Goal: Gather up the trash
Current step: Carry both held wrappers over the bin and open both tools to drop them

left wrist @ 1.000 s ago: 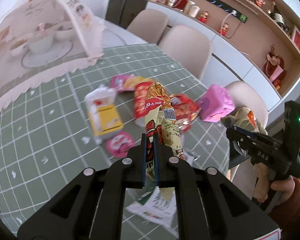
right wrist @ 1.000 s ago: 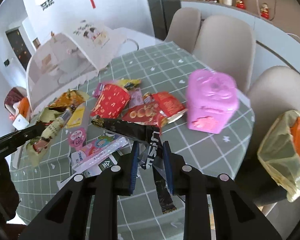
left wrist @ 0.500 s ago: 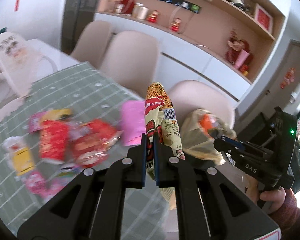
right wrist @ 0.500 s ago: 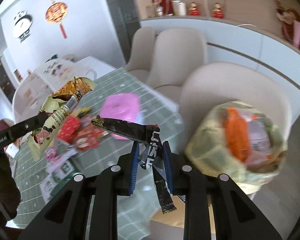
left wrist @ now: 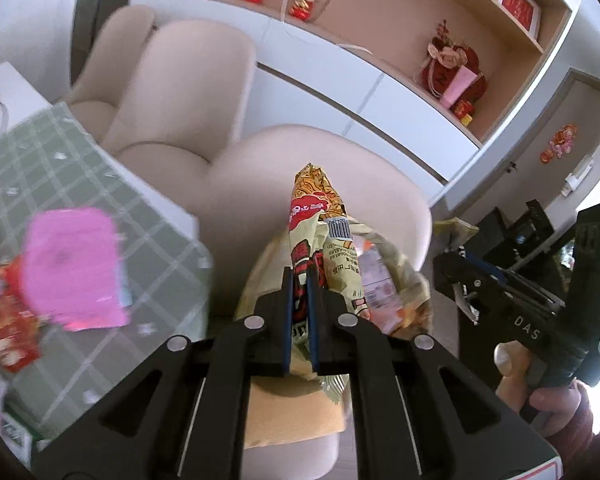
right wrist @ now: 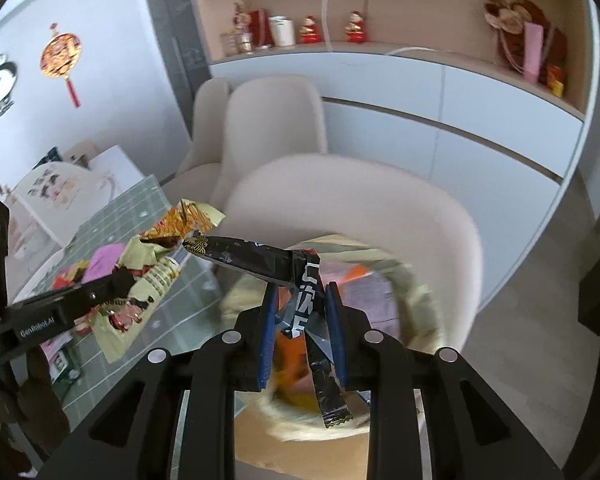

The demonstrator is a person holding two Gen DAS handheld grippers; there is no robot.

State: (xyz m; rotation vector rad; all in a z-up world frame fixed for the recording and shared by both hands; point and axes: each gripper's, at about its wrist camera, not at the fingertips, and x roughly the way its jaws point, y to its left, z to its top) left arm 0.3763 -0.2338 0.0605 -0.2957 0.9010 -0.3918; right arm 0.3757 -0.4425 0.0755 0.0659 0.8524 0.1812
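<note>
Left gripper (left wrist: 300, 280): clamped on yellow-red snack wrapper (left wrist: 320, 216), which sticks up past its tips | Right gripper (right wrist: 298, 300): pinching crumpled black wrapper (right wrist: 252, 256), one end trailing left, one hanging down | Below both: yellowish trash bag (right wrist: 412, 292) on beige chair (right wrist: 380, 200), right of green checked table (left wrist: 80, 184)

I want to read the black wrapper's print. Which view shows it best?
The right wrist view: the black wrapper fills the middle, clamped in the right gripper. In the left wrist view that gripper appears side-on, the wrapper barely visible.
</note>
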